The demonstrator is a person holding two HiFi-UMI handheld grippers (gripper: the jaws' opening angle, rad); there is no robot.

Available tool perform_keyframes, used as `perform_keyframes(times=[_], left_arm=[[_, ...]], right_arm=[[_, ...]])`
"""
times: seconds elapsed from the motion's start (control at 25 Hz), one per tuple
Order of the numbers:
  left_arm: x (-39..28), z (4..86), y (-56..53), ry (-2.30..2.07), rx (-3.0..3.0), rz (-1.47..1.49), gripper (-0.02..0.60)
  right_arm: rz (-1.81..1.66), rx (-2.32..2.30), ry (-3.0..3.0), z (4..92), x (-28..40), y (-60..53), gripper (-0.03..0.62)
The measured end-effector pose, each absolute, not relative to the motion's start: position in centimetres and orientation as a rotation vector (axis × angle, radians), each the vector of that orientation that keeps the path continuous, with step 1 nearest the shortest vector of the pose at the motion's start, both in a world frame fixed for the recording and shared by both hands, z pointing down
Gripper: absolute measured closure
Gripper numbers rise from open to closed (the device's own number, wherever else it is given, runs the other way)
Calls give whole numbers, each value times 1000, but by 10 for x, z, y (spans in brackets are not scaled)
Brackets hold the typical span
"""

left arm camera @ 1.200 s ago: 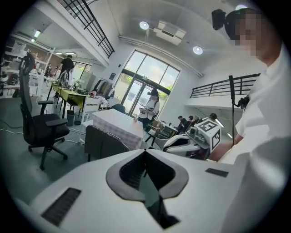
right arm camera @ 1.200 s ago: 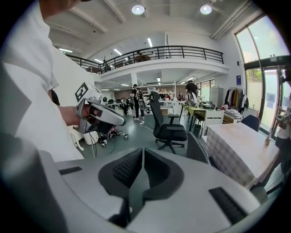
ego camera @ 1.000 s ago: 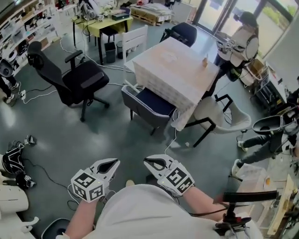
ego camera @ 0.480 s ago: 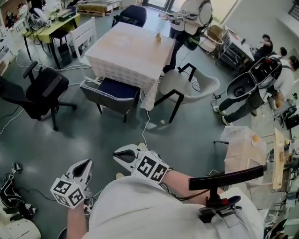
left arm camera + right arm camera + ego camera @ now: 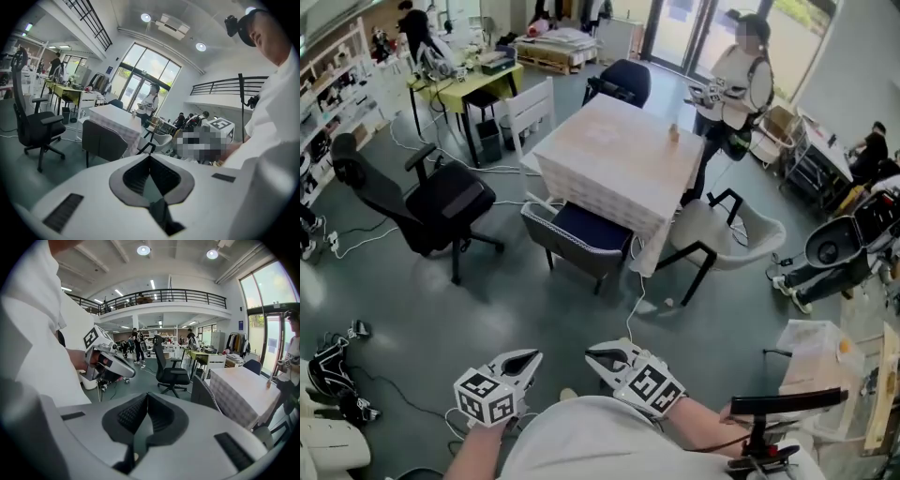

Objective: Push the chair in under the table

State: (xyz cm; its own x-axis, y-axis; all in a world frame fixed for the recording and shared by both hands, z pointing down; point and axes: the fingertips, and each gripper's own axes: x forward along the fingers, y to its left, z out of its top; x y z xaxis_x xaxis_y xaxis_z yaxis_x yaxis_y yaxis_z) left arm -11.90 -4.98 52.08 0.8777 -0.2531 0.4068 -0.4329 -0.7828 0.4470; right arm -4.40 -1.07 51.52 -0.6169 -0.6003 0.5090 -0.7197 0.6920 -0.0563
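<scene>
Short of the seemingly half-tucked chair (image 5: 584,232), left gripper (image 5: 529,357) fingers together; right gripper (image 5: 596,352) likewise.

Both my claws, left gripper (image 5: 534,355) and right gripper (image 5: 590,351), show matt white plastic, with pads (image 5: 129,416) of dark ribbed rubber. Up ahead, the chair (image 5: 581,232) has a navy cloth seat in a grey shell. Pale cloth drapes the table (image 5: 614,155). The floor (image 5: 525,309) is smooth grey with a slight sheen.

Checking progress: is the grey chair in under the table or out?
Mostly out: the grey chair shows its seat, backrest clear of the table.
</scene>
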Motion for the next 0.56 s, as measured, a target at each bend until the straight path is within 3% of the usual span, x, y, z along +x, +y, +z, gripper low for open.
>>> perform_keyframes(times=[0.56], left_arm=[[-55,532,-108,-504,2480,461,569]], right_arm=[[325,1035,-2444,524,26,-68,579]])
